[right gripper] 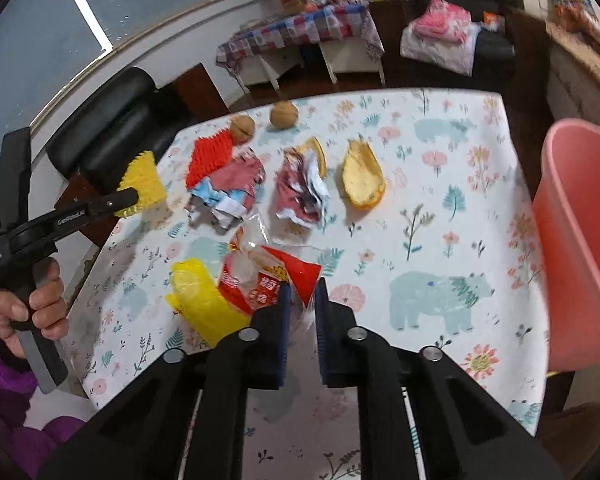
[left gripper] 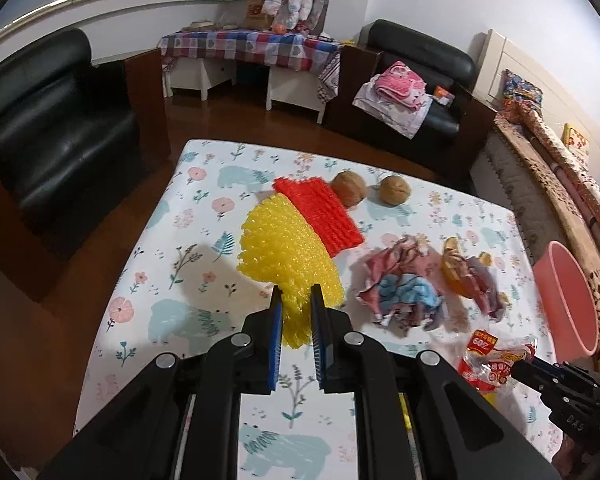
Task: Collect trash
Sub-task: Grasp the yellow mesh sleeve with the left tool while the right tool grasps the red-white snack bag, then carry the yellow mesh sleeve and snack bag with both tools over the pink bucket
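The left claw (left gripper: 296,300) is gripping the near edge of the yellow foam net (left gripper: 284,252), low in the middle of the left wrist view; its two blue pads are pressing on the net. The rest of this net is lying on the counter (left gripper: 160,280), and the red foam net (left gripper: 320,212) is touching its upper right edge. Two walnuts (left gripper: 350,192) are sitting just beside the red net, toward the top of the frame.

In the right wrist view, the right claw (right gripper: 300,296) is closed on the clear and red snack bag (right gripper: 268,276), low in the centre. A yellow wrapper (right gripper: 200,300) is lying just to the left of this bag. Above them, two crumpled papers (right gripper: 232,188) and a yellow fruit peel (right gripper: 362,180) are resting on the counter. The pink bucket (right gripper: 580,240) is standing at the right edge of the frame, beside the counter. At the left edge, a hand (right gripper: 32,304) with a purple sleeve (right gripper: 4,380) is holding the handle of the left claw.
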